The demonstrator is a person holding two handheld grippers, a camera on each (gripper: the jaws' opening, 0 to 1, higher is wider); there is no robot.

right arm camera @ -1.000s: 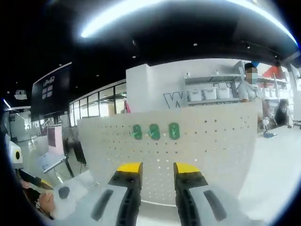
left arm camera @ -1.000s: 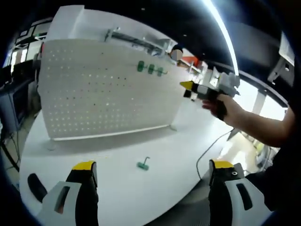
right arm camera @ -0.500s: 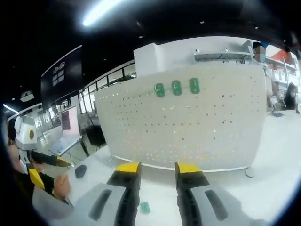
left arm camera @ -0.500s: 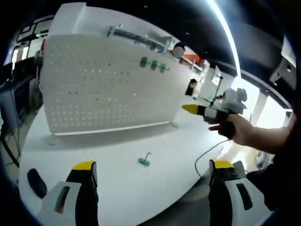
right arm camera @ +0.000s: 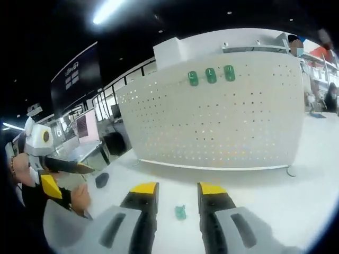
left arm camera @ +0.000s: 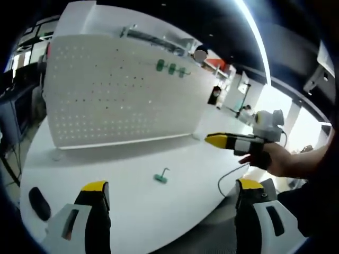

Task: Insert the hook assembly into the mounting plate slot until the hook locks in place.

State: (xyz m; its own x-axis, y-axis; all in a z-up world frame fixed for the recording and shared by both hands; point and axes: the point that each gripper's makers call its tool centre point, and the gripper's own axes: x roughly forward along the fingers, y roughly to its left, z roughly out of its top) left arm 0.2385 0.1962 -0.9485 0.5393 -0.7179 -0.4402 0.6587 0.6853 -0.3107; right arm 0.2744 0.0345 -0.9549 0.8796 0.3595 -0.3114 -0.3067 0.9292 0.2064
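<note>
White round table [left arm camera: 132, 206] in open hall. Upright white perforated pegboard plate [left arm camera: 116, 90] along far side, three green hooks [right arm camera: 211, 75] near its top edge. Small green hook assembly [left arm camera: 161, 177] lies alone mid-table, free surface around. Left gripper [left arm camera: 169, 198] jaws wide apart, empty. Right gripper [right arm camera: 177, 193] jaws narrow gap, empty, above hook assembly.

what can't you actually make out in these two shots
- Green hook, right gripper view: small, lying on the white table in the gap past the right gripper; its shape is unreadable.
- Three green pieces on the pegboard, left gripper view: too small to identify.
- Dark object, left gripper view: at the table's edge, blurred.
</note>
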